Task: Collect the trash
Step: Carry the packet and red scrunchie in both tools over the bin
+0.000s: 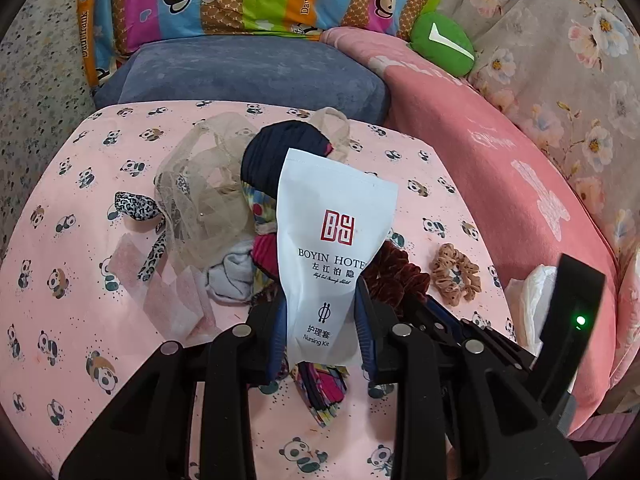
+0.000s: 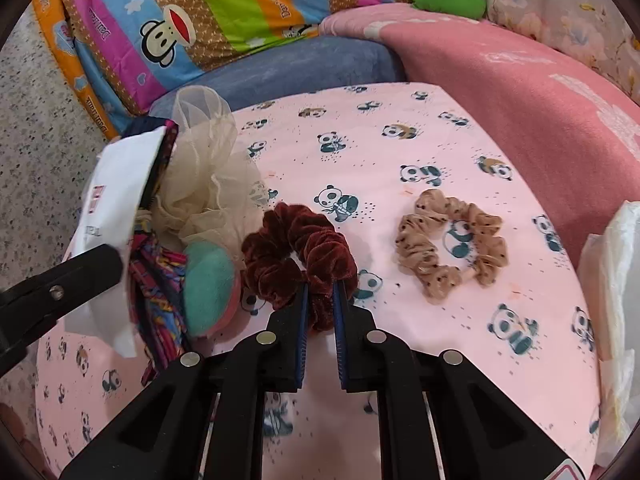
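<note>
Two claws in view, both clamped. Left claw (image 1: 320, 312) pinches the lower half of a white paper "BOYIN HOTEL" nursing-kit sachet (image 1: 334, 236), held upright above the clutter on the pink panda-print table (image 1: 72, 320). Right claw (image 2: 320, 304) is nearly closed, gripping the near edge of a dark red velvet scrunchie (image 2: 298, 240) that lies on the table. Tan dotted scrunchie (image 2: 450, 246) lies flat, to the right of the red one. Beige mesh scrunchie (image 2: 208, 184), teal-and-pink plush ball (image 2: 208, 286) and multicoloured patterned cloth (image 2: 160, 304) piled at left. Crumpled white tissue (image 2: 618, 280) at the right edge.
</note>
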`<state>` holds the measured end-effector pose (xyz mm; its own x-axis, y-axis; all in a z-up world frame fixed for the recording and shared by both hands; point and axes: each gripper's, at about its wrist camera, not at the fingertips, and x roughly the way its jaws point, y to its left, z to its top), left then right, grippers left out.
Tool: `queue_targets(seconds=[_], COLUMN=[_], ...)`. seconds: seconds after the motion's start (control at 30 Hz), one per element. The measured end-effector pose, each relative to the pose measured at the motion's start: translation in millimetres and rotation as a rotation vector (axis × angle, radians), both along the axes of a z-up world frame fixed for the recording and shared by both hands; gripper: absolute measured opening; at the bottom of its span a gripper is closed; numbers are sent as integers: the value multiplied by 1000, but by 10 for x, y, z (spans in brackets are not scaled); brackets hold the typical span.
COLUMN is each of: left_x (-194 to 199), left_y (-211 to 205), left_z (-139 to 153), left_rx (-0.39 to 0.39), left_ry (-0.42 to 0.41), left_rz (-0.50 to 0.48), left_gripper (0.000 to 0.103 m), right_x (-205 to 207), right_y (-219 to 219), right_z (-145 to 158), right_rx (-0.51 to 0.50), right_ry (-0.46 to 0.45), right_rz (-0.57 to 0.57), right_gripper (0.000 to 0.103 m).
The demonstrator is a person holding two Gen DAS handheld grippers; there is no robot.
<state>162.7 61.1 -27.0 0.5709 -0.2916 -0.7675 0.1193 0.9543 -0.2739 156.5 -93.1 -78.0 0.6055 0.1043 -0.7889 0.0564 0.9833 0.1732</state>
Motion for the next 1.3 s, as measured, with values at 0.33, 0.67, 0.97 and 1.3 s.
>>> queue_targets(seconds=[0.33,0.67,0.97,1.3], left_x=[-306,-619,-870,-1056], left_y=[-417,-1082,-1720,-2346], left_z=[190,387,383,273], left_rx=[15,29,44,38], left_ry=[-34,-72,-77,-52], left_rz=[-58,-170,-295,-422], left_gripper=[29,29,29,29], right_x=[-584,-1141,-1566,-1898], right_y=[-379,-1003,-1621,-2219], right_z=[526,973,1097,1007], right_rx=[14,-5,-18,-23], right_ry=[-122,-227,-262,-244], right_rz=[-65,-177,-300,-421], right_gripper=[11,11,11,11])
